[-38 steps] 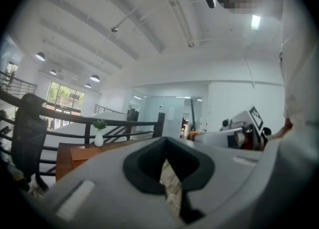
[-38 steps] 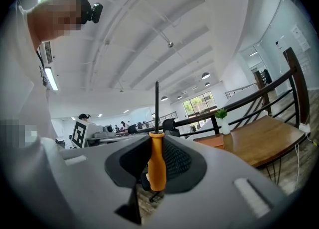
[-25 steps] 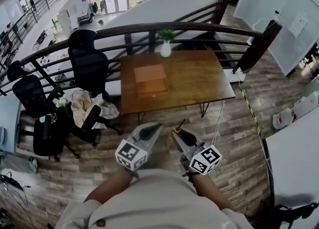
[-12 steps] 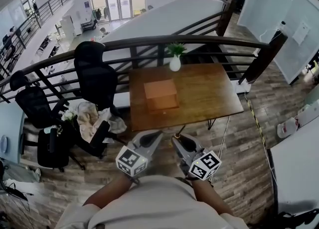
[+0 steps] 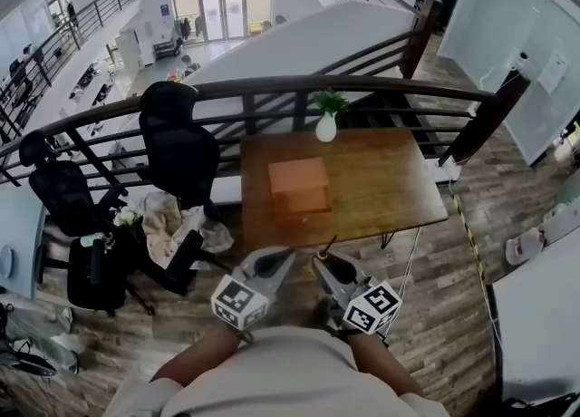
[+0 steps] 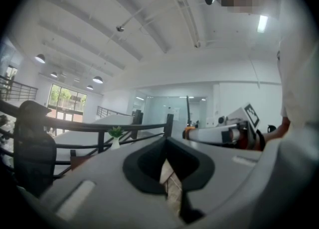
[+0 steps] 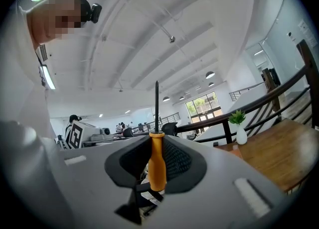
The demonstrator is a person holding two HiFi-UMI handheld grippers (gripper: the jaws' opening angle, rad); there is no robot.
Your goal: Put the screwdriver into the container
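Right gripper view: screwdriver (image 7: 157, 166) clamped in hand-held gripper (image 7: 156, 144).

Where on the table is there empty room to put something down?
The table's right half is bare, from the box across to the right edge, and so is the strip in front of the box. The vase stands at the back edge. Left of the table it is crowded with chairs.
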